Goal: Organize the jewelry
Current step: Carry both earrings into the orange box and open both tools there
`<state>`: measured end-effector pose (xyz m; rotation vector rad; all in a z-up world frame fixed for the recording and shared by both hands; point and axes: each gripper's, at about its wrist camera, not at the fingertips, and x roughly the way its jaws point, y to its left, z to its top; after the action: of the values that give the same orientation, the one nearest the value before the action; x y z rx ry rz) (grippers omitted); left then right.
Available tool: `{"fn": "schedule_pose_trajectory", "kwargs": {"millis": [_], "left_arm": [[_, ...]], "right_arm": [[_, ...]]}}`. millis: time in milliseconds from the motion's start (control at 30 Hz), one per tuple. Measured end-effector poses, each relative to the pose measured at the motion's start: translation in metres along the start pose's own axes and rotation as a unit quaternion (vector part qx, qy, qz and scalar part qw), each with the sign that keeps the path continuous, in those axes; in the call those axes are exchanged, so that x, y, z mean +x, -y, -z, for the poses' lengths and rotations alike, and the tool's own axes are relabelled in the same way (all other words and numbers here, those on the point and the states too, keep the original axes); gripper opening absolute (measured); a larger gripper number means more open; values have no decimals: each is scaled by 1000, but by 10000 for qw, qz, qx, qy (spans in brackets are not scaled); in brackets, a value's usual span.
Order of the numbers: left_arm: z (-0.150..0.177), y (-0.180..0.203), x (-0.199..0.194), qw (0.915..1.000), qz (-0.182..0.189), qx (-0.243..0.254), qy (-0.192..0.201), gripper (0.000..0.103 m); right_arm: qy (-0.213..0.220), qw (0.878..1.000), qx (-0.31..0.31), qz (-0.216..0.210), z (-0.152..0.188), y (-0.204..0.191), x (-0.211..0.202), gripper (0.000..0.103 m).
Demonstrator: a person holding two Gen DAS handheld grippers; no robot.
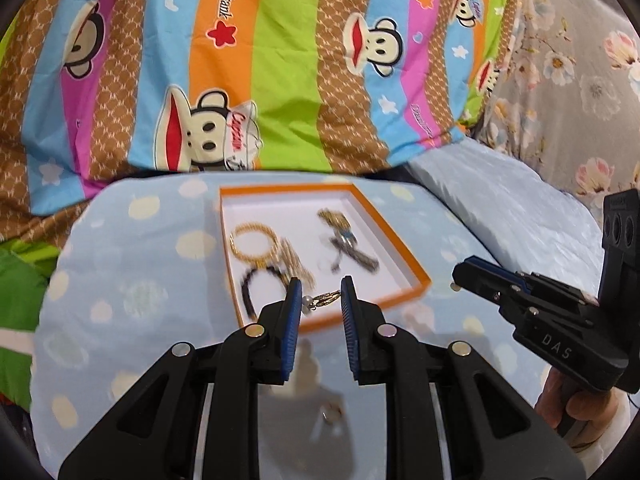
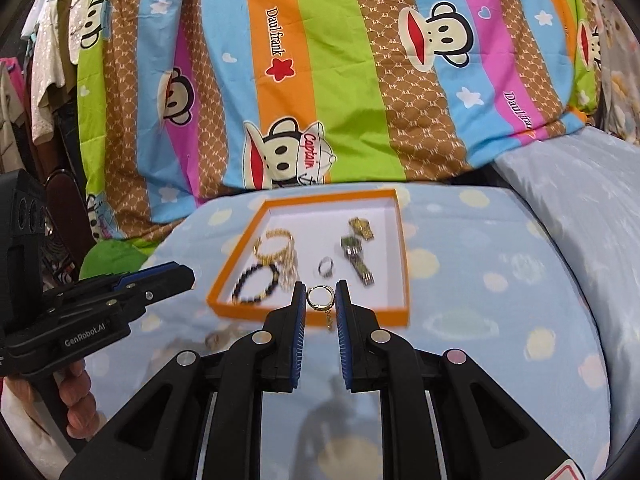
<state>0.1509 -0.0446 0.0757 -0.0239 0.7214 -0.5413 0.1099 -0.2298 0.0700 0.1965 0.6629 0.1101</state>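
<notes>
A bed is shown, covered by a pale blue sheet (image 2: pixel 460 280) printed with cream spots; behind it a striped cartoon-monkey quilt (image 2: pixel 320 80) is draped, a grey floral fabric (image 1: pixel 560 80) is seen at the right of the left wrist view, and hanging clothes (image 2: pixel 44 80) are seen at the left edge of the right wrist view. On the sheet an orange-rimmed box tray (image 2: pixel 394 312) with a white floor is laid. Inside it are held a gold chain bracelet (image 2: pixel 274 248), a dark beaded bracelet (image 2: pixel 256 286), a silver ring (image 2: pixel 326 267) and a gold-and-dark watch (image 2: pixel 356 256). In the left wrist view the tray contents are blurred by motion. The left gripper (image 1: pixel 320 294) is seen with its fingers (image 1: pixel 294 312) partly closed, and a gold hoop earring with a pearl (image 1: pixel 324 299) is pinched between their tips, over the near rim of the tray. The right gripper (image 2: pixel 320 296) is likewise seen with its fingers (image 2: pixel 342 312) narrowly set, and a gold hoop earring with a dangling chain (image 2: pixel 319 297) is held between their tips, just above the near rim of the tray. A further small gold piece (image 2: pixel 214 340), too blurred to identify, is seen on the sheet just short of the tray, to the left of the right gripper. Each gripper is also visible from the side in the opposite view, together with the hand (image 2: pixel 80 412) by which it is carried.
</notes>
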Motion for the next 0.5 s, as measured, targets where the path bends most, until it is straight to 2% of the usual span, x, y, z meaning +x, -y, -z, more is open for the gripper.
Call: {"fn": "schedule_pose_trajectory", "kwargs": {"millis": [167,300,500], "left_arm": [[-41,-9,41,9997,-141,156,112,19],[-66,-19,84,9998,-171,98,21,19],[-80,-33,138,9996,-218,9,-186,19]], "right_arm": [[-18,9999,32,-107,-36,0,44,14],[-93,9999,30,-99,-55,0,84,14],[-323,9993,143,-135,-67,9,137,14]]}}
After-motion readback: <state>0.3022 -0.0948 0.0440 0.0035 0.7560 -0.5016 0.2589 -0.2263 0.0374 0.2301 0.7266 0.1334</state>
